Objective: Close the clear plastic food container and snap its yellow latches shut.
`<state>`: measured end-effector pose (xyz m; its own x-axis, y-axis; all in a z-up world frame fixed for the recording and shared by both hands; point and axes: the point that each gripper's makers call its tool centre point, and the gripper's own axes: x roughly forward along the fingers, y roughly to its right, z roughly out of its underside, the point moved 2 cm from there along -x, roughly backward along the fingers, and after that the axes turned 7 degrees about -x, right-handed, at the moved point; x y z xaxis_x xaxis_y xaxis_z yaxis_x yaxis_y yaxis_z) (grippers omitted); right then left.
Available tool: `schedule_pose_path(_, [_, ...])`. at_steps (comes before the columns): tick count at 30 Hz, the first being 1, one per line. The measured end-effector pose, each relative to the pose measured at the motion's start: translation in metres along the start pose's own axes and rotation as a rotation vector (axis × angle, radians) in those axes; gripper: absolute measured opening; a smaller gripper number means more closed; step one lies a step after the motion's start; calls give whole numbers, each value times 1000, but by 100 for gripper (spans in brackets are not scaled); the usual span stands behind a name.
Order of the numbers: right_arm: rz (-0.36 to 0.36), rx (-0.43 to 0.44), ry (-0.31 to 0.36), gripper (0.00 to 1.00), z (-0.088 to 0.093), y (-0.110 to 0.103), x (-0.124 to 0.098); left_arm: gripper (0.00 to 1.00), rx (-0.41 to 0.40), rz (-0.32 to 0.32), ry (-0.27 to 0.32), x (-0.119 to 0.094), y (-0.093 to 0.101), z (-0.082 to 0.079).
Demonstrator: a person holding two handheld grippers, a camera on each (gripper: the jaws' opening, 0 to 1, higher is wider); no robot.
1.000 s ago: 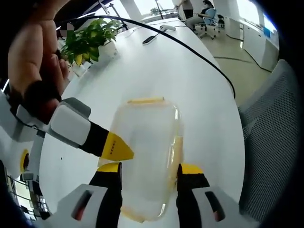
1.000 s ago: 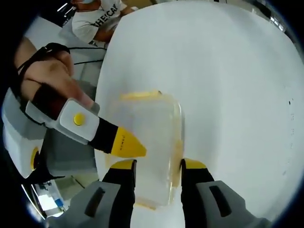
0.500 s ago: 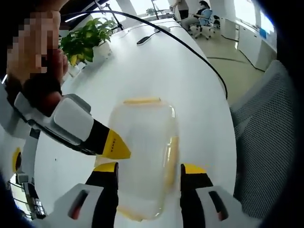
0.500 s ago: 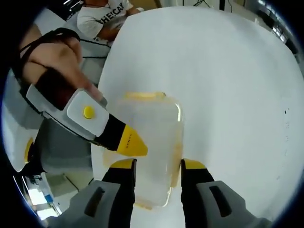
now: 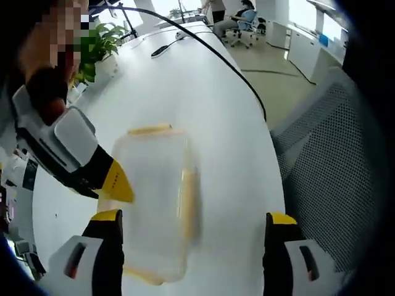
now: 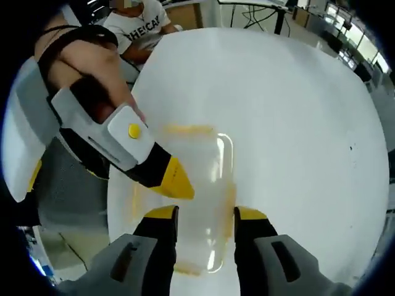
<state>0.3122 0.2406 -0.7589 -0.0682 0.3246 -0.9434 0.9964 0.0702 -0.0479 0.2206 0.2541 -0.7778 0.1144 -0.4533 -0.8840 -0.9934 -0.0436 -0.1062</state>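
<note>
The clear plastic container (image 5: 154,197) lies lid-on on the white table (image 5: 210,98), with yellow latches along its edges. My left gripper (image 5: 194,217) stands wide open; its jaws straddle the near end without touching it. A yellow-tipped finger of the right gripper (image 5: 116,185) reaches the container's left side. In the right gripper view the container (image 6: 191,185) sits between the jaws of my right gripper (image 6: 205,213), which are drawn in against its two long sides. A finger of the left gripper (image 6: 174,180) hangs over its left part. A side latch (image 6: 231,192) shows yellow.
A potted plant (image 5: 99,43) stands at the table's far left and a black cable (image 5: 237,65) runs across the top. A grey mesh chair (image 5: 333,166) is beside the table's right edge. A seated person in a white T-shirt (image 6: 139,28) is beyond the table.
My left gripper's jaws have spread wide apart, off the container's sides, and its view has swung so the container sits further left. The right gripper's jaws keep the same narrow gap.
</note>
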Motion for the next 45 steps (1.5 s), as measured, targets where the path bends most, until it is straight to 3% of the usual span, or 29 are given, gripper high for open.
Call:
schedule_pose_path(3, [103, -21, 64, 40, 1, 6, -4, 99, -2, 5, 3, -3, -1, -1])
schedule_pose_path(5, [107, 12, 71, 58, 7, 2, -4, 99, -55, 24, 29, -4, -1, -5])
schedule_pose_path(7, [121, 28, 123, 69, 7, -4, -6, 99, -58, 27, 29, -5, -3, -6])
schedule_pose_path(12, [162, 45, 195, 74, 13, -14, -20, 99, -5, 25, 2, -4, -1, -2])
schedule_pose_path(14, [162, 67, 237, 79, 13, -19, -25, 99, -32, 26, -15, -5, -2, -5])
schedule_pose_path(16, [151, 77, 301, 90, 9, -26, -28, 99, -63, 3, -40, -5, -7, -4])
schedule_pose_path(20, [147, 93, 324, 100, 13, -33, -27, 99, -93, 6, -37, -9, -12, -7])
schedule_pose_path(25, [167, 23, 234, 100, 30, -39, -15, 99, -66, -33, -67, -11, -27, -2])
schedule_pose_path(29, [166, 23, 200, 97, 33, -44, -13, 99, -82, -60, -80, -12, -40, 5])
schedule_pose_path(32, [174, 25, 173, 94, 33, -45, -12, 99, -78, -57, -100, -10, -44, 11])
schedule_pose_path(36, [188, -21, 85, 88, 43, -44, -5, 99, -80, -40, -113, -6, -48, 16])
schedule_pose_path(40, [192, -6, 58, 91, 50, -39, 0, 99, -67, -41, -123, -3, -51, 19])
schedule_pose_path(45, [179, -16, 38, 87, 54, -40, 4, 99, -67, -40, -163, 2, -54, 28])
